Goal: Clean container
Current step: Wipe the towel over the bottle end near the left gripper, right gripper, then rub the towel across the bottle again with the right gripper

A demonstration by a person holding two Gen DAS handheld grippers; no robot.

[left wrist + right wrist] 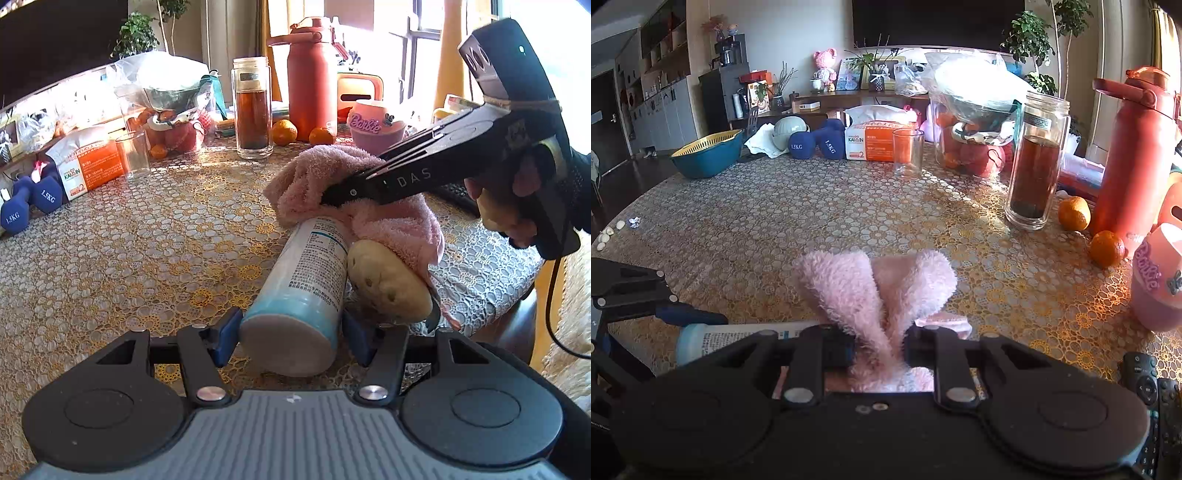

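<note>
Strong daylight came through window (417,40), overexposed to white glare. Warm patches and long shadows fell across counter (849,206) behind glass bottle (1036,162). Room's far side stayed dimmer. Fisheye bent edges heavily in both views. Near tool bodies were dark, slightly soft; centre was sharp.

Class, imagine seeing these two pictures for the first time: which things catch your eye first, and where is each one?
The left gripper clamps a white-and-blue container lying on the lace-patterned table. The right gripper pinches a fluffy pink towel against the container's far end. Behind stands a tall red flask.
</note>
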